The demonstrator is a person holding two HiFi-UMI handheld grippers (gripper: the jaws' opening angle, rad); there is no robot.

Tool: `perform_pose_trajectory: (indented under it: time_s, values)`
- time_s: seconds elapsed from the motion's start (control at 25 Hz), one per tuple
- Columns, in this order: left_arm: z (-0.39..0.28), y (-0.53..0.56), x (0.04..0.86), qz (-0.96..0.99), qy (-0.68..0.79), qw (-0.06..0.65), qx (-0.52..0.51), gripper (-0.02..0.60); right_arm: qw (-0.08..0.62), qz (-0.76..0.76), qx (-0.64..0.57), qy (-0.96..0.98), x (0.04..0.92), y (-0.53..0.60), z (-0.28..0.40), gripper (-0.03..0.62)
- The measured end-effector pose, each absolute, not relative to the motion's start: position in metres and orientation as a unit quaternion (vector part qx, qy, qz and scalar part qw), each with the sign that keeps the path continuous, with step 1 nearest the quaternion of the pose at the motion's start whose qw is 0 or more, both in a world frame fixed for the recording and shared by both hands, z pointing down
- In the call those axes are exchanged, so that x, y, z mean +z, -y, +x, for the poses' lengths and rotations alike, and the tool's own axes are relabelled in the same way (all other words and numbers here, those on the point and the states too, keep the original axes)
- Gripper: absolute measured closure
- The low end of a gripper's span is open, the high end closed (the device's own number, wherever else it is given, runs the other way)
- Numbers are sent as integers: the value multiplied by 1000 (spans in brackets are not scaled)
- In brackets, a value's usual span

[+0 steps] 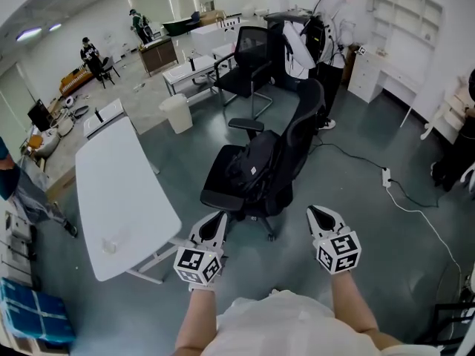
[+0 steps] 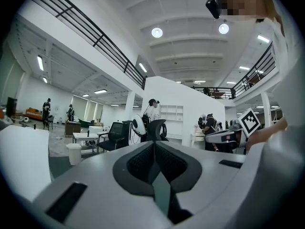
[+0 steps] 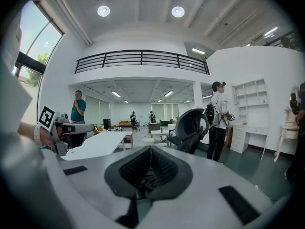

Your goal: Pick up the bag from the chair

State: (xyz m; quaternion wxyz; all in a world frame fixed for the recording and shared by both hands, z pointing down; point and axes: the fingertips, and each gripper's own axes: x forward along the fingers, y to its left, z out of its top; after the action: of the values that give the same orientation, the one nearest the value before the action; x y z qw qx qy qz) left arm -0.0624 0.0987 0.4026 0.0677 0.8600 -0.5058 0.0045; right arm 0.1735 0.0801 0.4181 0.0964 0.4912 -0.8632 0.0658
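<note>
A black bag (image 1: pixel 251 167) rests on the seat of a black high-backed office chair (image 1: pixel 300 136) in the middle of the head view, leaning against its backrest. My left gripper (image 1: pixel 220 215) is held just short of the seat's front edge, shut and empty. My right gripper (image 1: pixel 320 212) is to the right of the chair base, shut and empty too. In the right gripper view the chair (image 3: pixel 190 128) shows ahead beyond the shut jaws of the right gripper (image 3: pixel 150 150). The left gripper view has the left gripper (image 2: pixel 154 145) with its jaws together and the chair's top (image 2: pixel 153 129) behind them.
A white table (image 1: pixel 119 191) stands left of the chair, with a white bin (image 1: pixel 177 113) beyond it. A second black chair (image 1: pixel 245 69) and a standing person (image 1: pixel 332 35) are behind. A cable and power strip (image 1: pixel 386 176) lie on the floor at right.
</note>
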Motion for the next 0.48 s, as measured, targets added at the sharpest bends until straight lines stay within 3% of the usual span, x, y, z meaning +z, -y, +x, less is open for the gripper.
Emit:
perform_pose_trajectory:
  time_s: [0.48]
  values:
    - [-53,-57,417,863,500,72,11,551,104,458,73,880,438,-38,146,574]
